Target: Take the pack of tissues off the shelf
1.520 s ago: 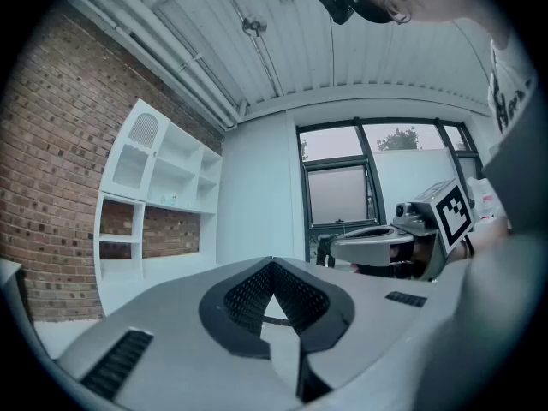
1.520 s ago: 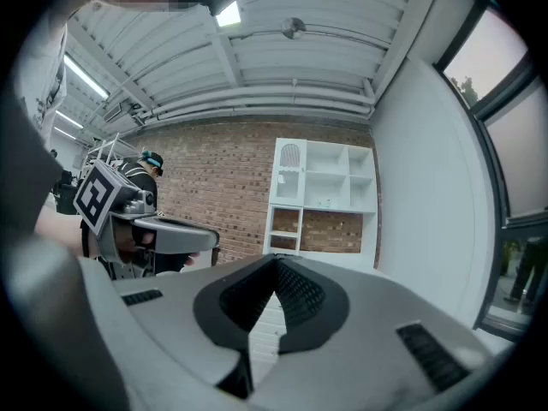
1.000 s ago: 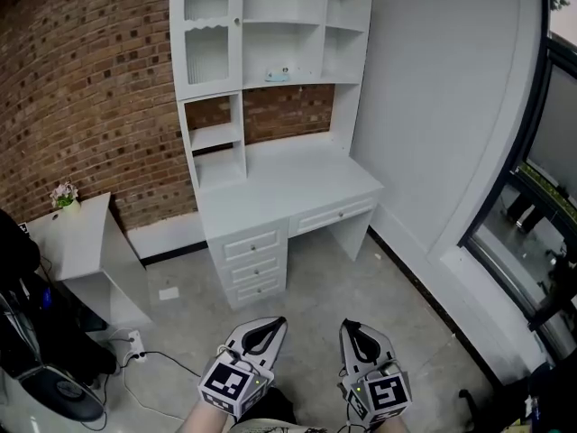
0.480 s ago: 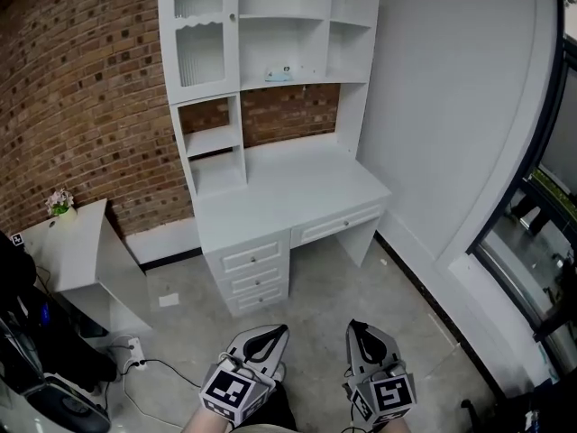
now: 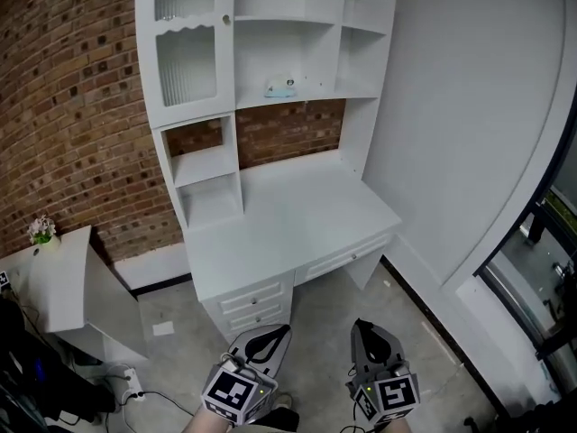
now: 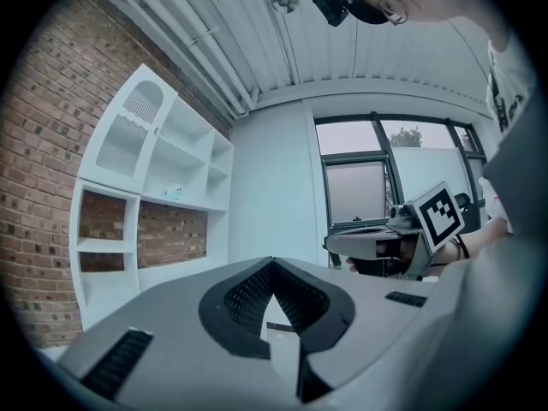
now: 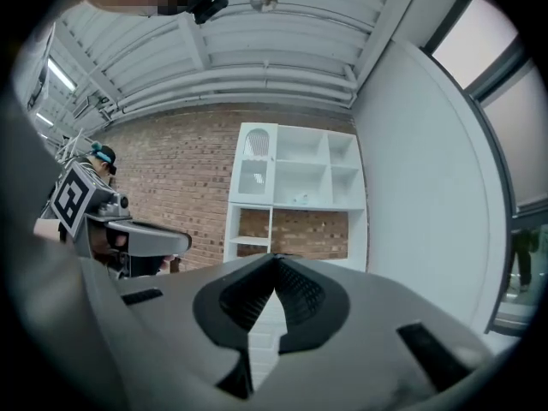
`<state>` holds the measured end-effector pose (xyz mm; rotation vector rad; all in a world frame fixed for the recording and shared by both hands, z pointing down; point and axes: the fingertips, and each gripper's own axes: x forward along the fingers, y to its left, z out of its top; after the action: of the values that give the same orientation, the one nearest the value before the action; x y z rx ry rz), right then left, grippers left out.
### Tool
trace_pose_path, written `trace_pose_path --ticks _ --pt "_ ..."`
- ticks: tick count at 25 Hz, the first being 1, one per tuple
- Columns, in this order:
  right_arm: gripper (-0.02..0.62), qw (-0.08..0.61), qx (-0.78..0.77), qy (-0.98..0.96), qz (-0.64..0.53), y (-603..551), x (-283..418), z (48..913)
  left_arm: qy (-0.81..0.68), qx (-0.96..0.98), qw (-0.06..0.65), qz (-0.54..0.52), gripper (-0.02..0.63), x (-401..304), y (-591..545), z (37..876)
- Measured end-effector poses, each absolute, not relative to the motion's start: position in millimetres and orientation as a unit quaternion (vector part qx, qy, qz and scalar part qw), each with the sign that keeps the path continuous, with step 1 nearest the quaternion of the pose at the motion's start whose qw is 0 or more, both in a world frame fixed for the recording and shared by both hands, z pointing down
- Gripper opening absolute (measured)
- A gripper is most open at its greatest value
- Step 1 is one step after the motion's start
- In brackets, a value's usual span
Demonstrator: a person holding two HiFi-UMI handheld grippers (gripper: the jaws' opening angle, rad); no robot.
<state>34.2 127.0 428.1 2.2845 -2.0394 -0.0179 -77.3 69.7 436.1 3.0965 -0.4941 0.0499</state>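
Observation:
A small pale blue pack of tissues (image 5: 280,87) lies on the middle shelf of the white desk hutch (image 5: 361,88), far ahead of both grippers. It shows tiny in the left gripper view (image 6: 174,193) and the right gripper view (image 7: 301,199). My left gripper (image 5: 280,328) and right gripper (image 5: 360,324) hang low at the bottom of the head view, over the floor in front of the desk. Both have their jaws shut tip to tip with nothing between them, as their own views confirm for the left gripper (image 6: 273,261) and the right gripper (image 7: 276,257).
The white desk (image 5: 297,233) has drawers (image 5: 257,300) under its top, and a glass-door cabinet (image 5: 185,57) at the hutch's upper left. A small side table (image 5: 63,278) with a flower pot (image 5: 41,231) stands left. Cables and a socket (image 5: 133,383) lie on the floor. A window (image 5: 550,269) is on the right.
The view has closed in on the desk: hutch and desk look larger and nearer. Both grippers stay shut, side by side at the bottom.

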Motion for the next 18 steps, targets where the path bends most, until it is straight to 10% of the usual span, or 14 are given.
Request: trace_pose_path --ticks 18 --pt "0.008 0.047 0.689 -0.723 0.003 -112.0 79.7 444.0 -0.241 0.970 0.012 0.013 0.014 -43.8 -148.4 440.8"
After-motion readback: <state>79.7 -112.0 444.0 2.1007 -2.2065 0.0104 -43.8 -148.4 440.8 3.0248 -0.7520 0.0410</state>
